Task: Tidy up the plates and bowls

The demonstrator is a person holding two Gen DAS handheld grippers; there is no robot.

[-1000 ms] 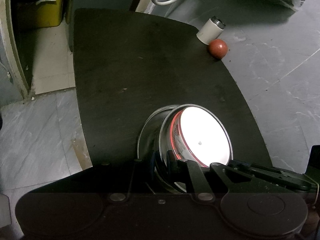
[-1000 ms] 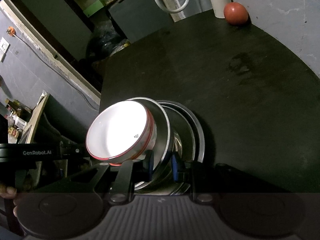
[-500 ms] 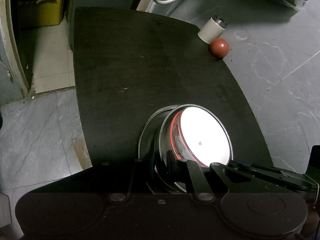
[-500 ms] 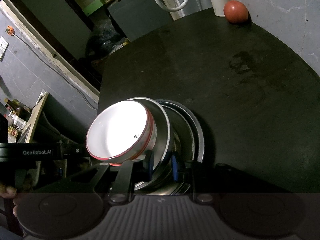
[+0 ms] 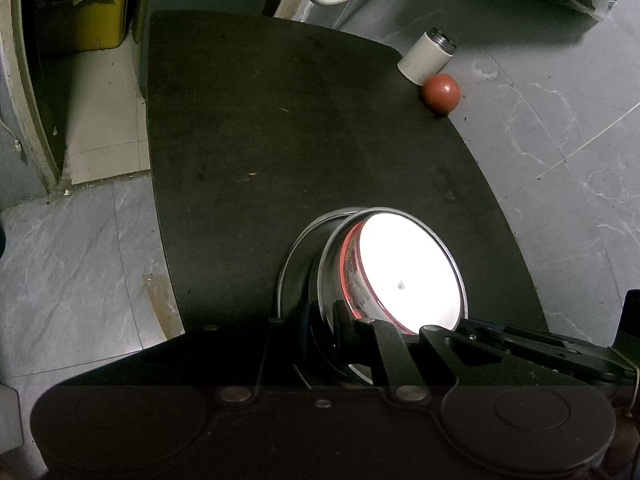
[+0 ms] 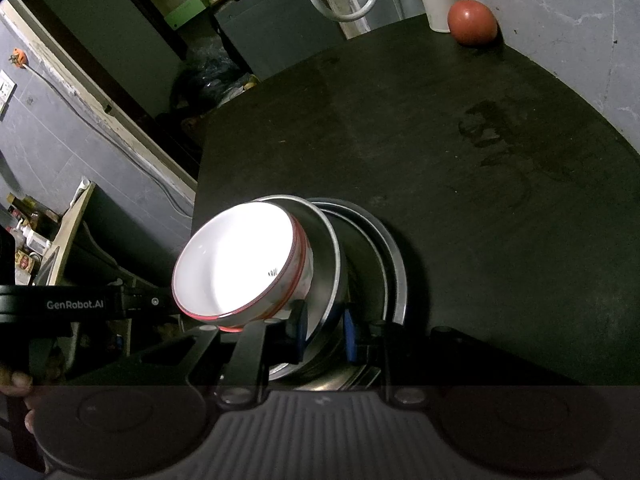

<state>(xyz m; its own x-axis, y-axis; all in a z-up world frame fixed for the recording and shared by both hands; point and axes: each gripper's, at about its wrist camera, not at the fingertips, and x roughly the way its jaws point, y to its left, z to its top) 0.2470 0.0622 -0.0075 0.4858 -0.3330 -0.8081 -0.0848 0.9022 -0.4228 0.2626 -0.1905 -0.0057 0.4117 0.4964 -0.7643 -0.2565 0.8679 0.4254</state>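
At the near edge of the dark table [image 5: 280, 128], the white bowl [image 6: 236, 260] is sitting tilted inside a steel bowl [image 6: 324, 248], itself nested in steel plates [image 6: 394, 264]. You're pinching the steel rim with the left gripper [image 5: 324, 320] on one side and the right gripper [image 6: 322, 330] on the other, both clamped. Judging by that, you're carrying the stack; set it down level, further onto open tabletop, well short of the tomato [image 5: 441, 91] and white cup [image 5: 426, 60]

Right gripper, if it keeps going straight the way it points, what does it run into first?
Nothing new: the right gripper is already clamped on the steel bowl rim. Pushing on would likely drive it into the nested steel dishes, then the black table.
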